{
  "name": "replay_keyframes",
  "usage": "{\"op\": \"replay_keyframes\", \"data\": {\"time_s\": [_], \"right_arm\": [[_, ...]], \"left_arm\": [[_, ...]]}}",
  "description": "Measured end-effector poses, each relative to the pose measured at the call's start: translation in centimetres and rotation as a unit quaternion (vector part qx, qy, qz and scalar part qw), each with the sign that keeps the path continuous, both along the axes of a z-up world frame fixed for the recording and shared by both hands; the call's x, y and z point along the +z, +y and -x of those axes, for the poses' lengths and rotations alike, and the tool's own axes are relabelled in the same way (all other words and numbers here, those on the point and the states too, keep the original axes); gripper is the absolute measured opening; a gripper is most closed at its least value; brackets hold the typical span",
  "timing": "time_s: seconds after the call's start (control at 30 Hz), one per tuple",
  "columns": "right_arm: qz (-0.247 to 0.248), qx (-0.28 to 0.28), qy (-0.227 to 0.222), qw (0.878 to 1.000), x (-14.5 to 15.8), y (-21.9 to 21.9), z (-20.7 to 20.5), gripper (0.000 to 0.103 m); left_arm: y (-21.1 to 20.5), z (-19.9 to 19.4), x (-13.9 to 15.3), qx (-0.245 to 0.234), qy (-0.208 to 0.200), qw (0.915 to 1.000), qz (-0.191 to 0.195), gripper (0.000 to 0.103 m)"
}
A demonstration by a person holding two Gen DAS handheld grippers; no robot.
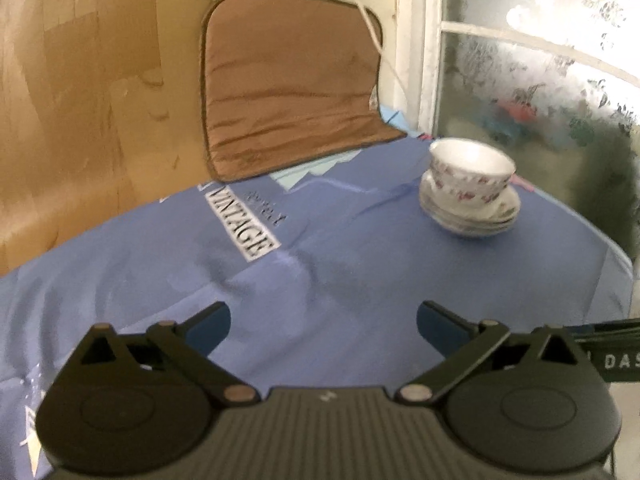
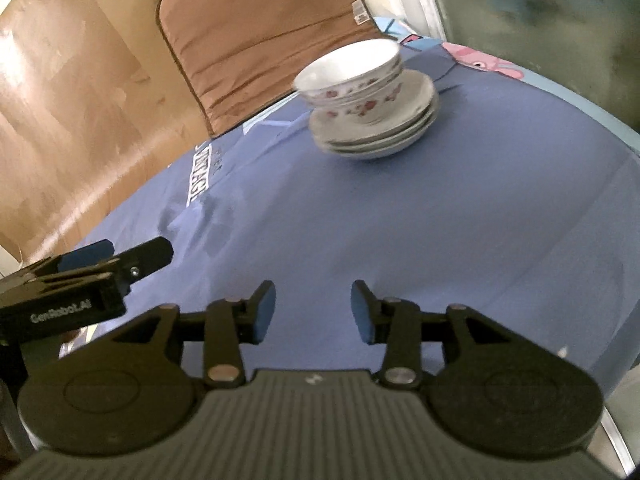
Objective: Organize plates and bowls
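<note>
Glossy floral bowls nest on what look like stacked plates; my left fingers and right fingers hover open, empty, over the blue-clothed surface.

The bowls are white with small pink flower sprigs on their outer walls, nested upright one inside another with their open mouths up, though blur hides how many there are. They sit in the middle of the plates, a stack of shallow white plates with darker rim lines, lying flat and neatly aligned. The whole pile stands on the blue cloth at its far side, and from the left wrist view the bowls and plates appear to the right.
</note>
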State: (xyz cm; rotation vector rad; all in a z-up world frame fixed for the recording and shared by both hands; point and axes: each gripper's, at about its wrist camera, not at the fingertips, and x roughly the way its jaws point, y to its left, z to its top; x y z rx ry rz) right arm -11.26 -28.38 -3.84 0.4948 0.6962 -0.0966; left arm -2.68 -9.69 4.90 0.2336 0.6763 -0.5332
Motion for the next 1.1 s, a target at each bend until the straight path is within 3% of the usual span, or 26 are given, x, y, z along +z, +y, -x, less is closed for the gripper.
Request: {"op": "replay_keyframes", "data": {"time_s": [0.1,0.23,0.4,0.5,0.7,1.1], "right_arm": [[0.008,-0.006,0.007,1.0,0.1,1.0,-0.1,0.045],[0.016,-0.025,0.007,1.0,0.6,1.8,0.1,0.046],[0.028,-0.052,0.008,0.998,0.8,2.7,0.6,0.046],[0.034,-0.066,0.014,0.997,0.8,3.0,0.6,0.046],[0.033,-0.085,0.017,0.996,0.5,3.0,0.1,0.046],[0.041,-0.095,0.009,0.995,0.2,2.7,0.1,0.046]], "left_arm": [[-0.2,-0.2,-0.1,-0.013,-0.003,0.9994,-0.032,0.103],[-1.3,-0.2,0.6,-0.036,-0.036,0.9967,-0.064,0.103],[-2.3,0.7,1.1,-0.042,-0.091,0.9927,-0.067,0.103],[-2.1,0.8,0.8,-0.055,-0.072,0.9951,-0.04,0.103],[-2.1,0.6,0.2,-0.048,-0.061,0.995,-0.063,0.103],[-1.6,-0.2,0.0,-0.04,-0.035,0.9973,-0.051,0.103]]}}
